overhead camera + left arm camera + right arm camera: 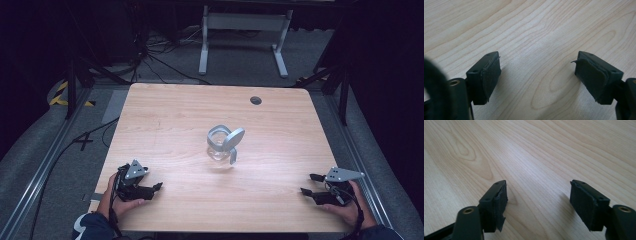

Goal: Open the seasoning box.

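A: Clear glass jar with a grey hinged lid [222,144]: location?

B: It stands upright near the middle of the light wooden table [175,115], slightly toward the person's side. The lid is swung open and tilted to the jar's right, with a grey clasp hanging down the side. Nothing touches it.

A: Left gripper [155,187] status?

B: It rests low over the near-left part of the table, held in the person's left hand [117,197]. A grey three-cornered plate sits on top. In the left gripper view, the gripper [536,75] points at bare wood grain; its two black padded fingers [487,77] stand wide apart with nothing between them.

A: Right gripper [310,184] status?

B: It sits near the near-right corner of the table, held in the person's right hand [350,205], with its fingers pointing left across the table. In the right gripper view, the gripper [537,202] also faces bare wood. Its fingers [585,203] are spread apart and empty. The pad on the left-hand finger looks frayed at its lower edge.

A: Spacing?

B: Both grippers are well apart from the jar, one on each side of it.

A: Surroundings?

B: A small dark round hole [255,100] lies near the far edge of the table. Beyond the table, a white metal frame [245,35] stands on the grey floor, with black cables [150,55] trailing at the far left.
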`<state>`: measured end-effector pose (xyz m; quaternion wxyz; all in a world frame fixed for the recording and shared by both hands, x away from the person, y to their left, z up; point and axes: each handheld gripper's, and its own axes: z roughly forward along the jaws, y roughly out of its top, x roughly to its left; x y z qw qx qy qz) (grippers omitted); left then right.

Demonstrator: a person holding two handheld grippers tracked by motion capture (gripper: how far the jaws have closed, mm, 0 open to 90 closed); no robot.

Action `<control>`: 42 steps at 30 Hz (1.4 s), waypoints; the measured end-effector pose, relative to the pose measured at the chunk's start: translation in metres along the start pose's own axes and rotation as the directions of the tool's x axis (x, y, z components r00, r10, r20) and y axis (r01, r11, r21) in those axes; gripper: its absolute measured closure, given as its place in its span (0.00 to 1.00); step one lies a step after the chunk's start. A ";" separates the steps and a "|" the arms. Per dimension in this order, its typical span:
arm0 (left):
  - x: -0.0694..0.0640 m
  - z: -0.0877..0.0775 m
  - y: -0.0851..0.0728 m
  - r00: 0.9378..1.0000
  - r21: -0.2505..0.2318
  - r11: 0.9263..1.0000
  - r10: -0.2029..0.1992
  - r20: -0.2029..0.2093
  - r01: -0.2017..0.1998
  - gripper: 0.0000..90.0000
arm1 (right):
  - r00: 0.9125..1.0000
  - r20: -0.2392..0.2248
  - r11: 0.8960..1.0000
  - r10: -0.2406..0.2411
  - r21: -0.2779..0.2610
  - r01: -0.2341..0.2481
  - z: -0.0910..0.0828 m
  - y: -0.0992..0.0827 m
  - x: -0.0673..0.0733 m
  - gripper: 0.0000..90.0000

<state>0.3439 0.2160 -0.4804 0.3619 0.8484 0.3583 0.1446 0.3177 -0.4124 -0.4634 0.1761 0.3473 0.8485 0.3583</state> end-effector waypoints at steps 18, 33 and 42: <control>0.000 0.000 -0.001 1.000 -0.006 1.000 -0.016 -0.009 0.016 0.21 | 1.000 0.000 0.999 0.026 -0.019 -0.026 0.003 -0.002 -0.001 0.27; 0.000 0.000 -0.001 1.000 -0.008 1.000 -0.014 -0.009 0.014 0.20 | 1.000 0.004 1.000 0.023 -0.018 -0.023 0.003 -0.002 -0.001 0.25; 0.000 0.000 -0.001 1.000 -0.007 1.000 -0.014 -0.009 0.014 0.20 | 1.000 0.005 1.000 0.023 -0.019 -0.023 0.003 -0.002 -0.001 0.25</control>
